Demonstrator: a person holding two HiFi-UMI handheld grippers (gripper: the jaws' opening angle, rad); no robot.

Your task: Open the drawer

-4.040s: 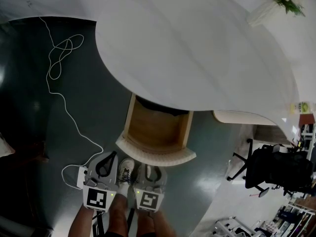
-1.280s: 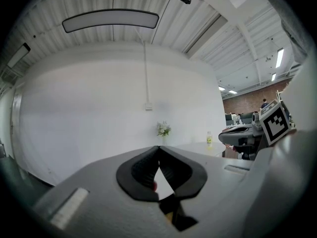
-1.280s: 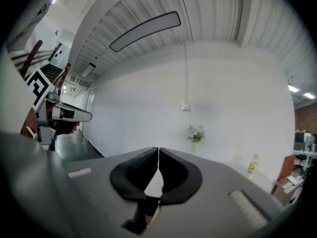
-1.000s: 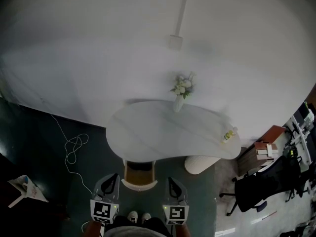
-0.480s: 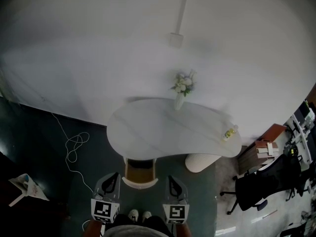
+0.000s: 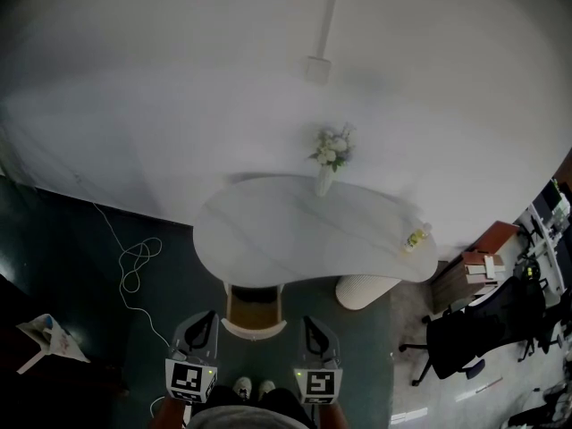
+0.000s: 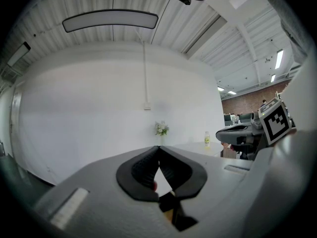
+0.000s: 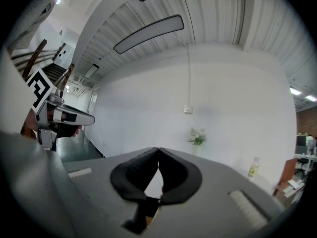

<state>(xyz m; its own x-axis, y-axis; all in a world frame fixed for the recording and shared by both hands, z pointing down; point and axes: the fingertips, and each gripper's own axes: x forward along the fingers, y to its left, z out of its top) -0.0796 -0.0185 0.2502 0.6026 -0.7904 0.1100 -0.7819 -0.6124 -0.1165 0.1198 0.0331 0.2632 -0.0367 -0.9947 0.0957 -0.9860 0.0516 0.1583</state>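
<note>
little has shifted in the last half second. i see left gripper (image 7: 158,150) and right gripper (image 8: 158,150) with black jaws pinched together, empty. ahead between them, the wooden drawer (image 6: 254,309), curved white front, stands open under the rounded white table (image 6: 313,239).

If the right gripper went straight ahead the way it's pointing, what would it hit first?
Probably the near edge of the white table, just right of the open drawer; height is unclear, so it might pass underneath.
</note>
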